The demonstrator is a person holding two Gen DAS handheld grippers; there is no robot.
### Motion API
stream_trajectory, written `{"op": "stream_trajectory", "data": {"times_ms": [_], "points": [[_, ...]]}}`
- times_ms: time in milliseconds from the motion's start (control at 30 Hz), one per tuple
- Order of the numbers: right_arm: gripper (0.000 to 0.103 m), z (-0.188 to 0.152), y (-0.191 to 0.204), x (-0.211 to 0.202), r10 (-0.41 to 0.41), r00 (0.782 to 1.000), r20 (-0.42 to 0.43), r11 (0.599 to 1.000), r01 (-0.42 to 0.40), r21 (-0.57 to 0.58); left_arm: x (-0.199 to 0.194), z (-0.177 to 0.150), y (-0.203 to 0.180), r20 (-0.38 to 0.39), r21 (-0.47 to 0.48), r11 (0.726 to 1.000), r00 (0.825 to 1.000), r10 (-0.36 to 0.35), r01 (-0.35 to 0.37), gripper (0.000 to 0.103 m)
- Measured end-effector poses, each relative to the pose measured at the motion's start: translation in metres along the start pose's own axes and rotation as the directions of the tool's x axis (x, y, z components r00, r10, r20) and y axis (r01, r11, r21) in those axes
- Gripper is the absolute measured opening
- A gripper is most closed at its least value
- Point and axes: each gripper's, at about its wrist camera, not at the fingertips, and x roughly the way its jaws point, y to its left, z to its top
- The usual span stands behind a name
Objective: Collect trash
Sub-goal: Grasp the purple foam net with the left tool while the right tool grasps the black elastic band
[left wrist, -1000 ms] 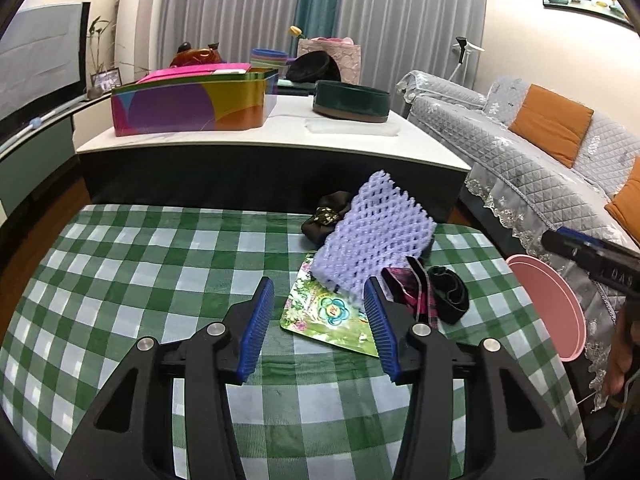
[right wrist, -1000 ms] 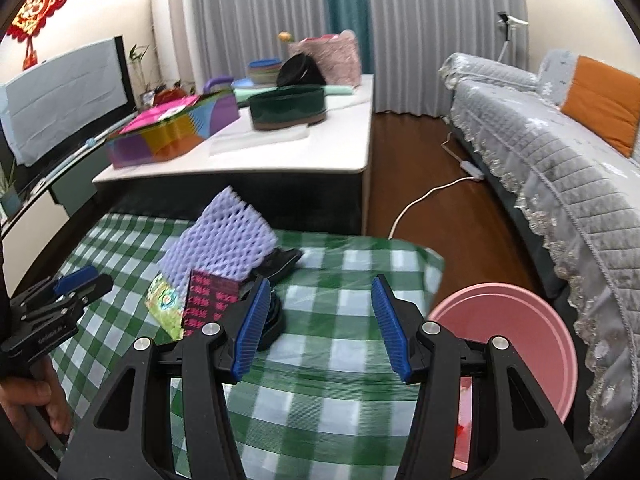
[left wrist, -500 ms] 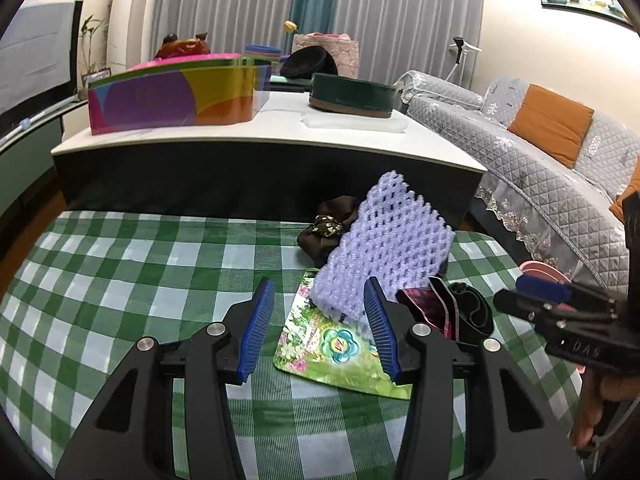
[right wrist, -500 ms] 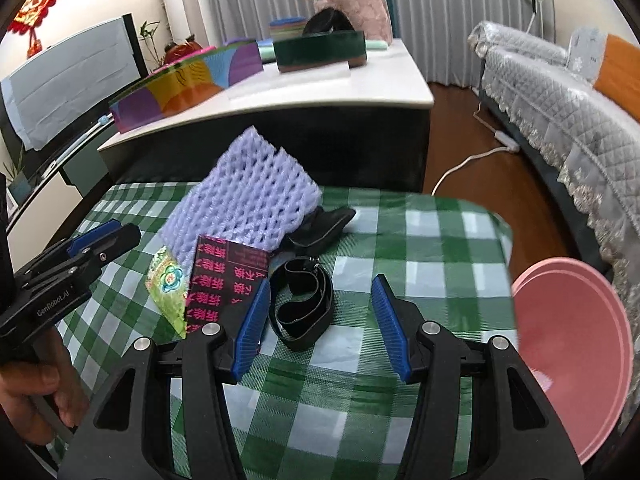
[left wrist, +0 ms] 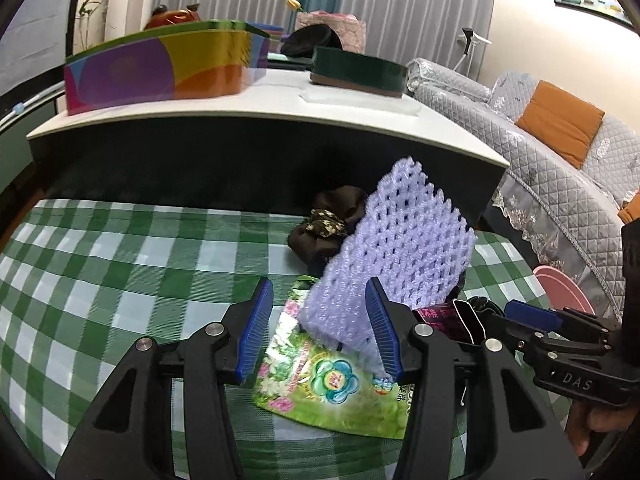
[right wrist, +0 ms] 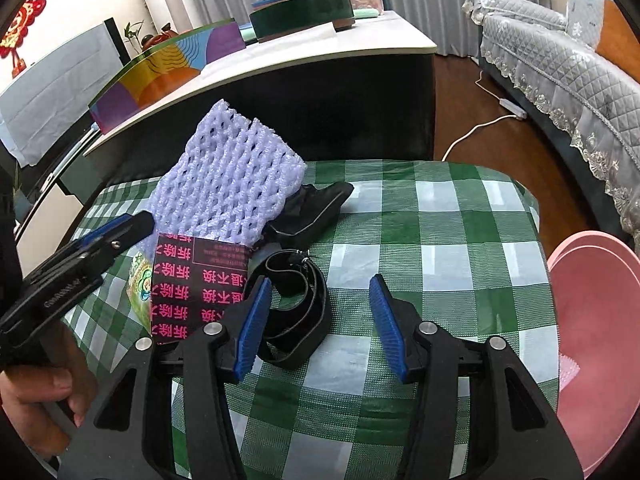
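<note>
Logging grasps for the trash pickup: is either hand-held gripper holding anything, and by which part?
Nothing is held. Both the left hand-held gripper and the right hand-held gripper are open.

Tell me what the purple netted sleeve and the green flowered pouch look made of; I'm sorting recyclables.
The purple netted sleeve looks like soft expanded foam mesh: matte, puffy strands, open diamond holes. The green flowered pouch looks like glossy printed plastic film, judging by its glare and flat, creased lie; a foil lining can't be ruled out.
</note>
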Motion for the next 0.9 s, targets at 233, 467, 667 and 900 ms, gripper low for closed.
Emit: {"op": "stream_trajectory", "data": {"times_ms": [233,467,667,900], "points": [[0.016,0.0,0.007,-0.001,0.041,0.999,-0.02,0.999,-0.041,-0.03,0.002,0.001,-0.011,-0.022,0.042,0.999,1.0,-0.02,0.021,0.022],[0.004,-0.001,0.001,-0.011,0.023,1.0,-0.016,0.999,-0.023,-0.032,-0.019,0.005,-0.017,0.014,0.065,0.997,0.999,-0.041,0.04,0.012],[0.004,0.004,-0.001,-0.039,0.014,0.999,0.045,0.999,-0.012,-0.036,-0.049,0.011,-0.025,0.069,0.085,0.996,0.997,-0.036,0.03,0.012],[0.004,0.008,-0.003,-0.071,-0.02,0.994,0.111,0.999,0.024,-0.034,-0.081,0.012,-0.025,0.119,0.085,0.996,0.993,-0.019,0.009,0.012]]}}
